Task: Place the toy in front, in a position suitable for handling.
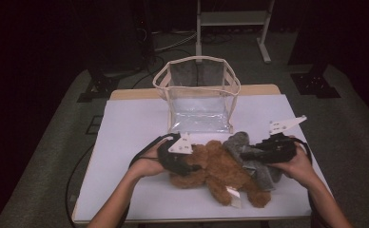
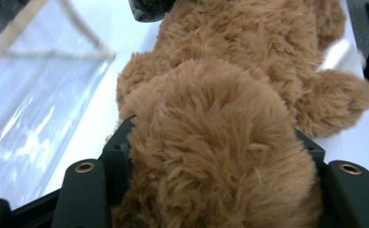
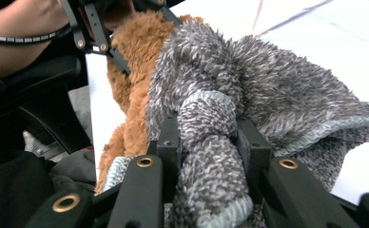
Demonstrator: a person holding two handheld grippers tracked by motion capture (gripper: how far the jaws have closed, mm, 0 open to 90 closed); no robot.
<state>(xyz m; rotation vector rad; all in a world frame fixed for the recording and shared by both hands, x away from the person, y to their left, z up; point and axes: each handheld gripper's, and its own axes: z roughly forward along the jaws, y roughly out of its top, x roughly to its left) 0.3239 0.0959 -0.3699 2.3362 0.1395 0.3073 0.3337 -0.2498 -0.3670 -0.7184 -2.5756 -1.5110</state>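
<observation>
Your left gripper (image 1: pixel 185 161) has its jaws about half closed around a thick brown limb of the bear (image 1: pixel 220 173); in the left gripper view the fur bulges between the jaws and hides the pads, so the hold looks like a squeeze on plush rather than on anything firm. If you lift from there, the fur may slide through the jaws and the bear could drop back on the table (image 1: pixel 125 142), or swing and drag on the grey toy. The bear lies near the front edge, just in front of the clear bag (image 1: pixel 199 92), and its feet reach close to that edge, so a slip towards you could send it off the table.

The bag stands upright with soft walls and an open top. I judge that a bulky toy pushed against its rim could tip it or fold a wall inward.

Your right gripper (image 1: pixel 249 153) is clamped nearly shut on a narrow limb of the grey toy (image 1: pixel 256 161), which lies against the bear's right side, touching it. With both toys pressed together, pulling one may tug the other along, and a thin limb can stretch or slip out.

A small white tag (image 1: pixel 234 194) hangs off the bear; I can't read anything on it, and no other writing shows.
</observation>
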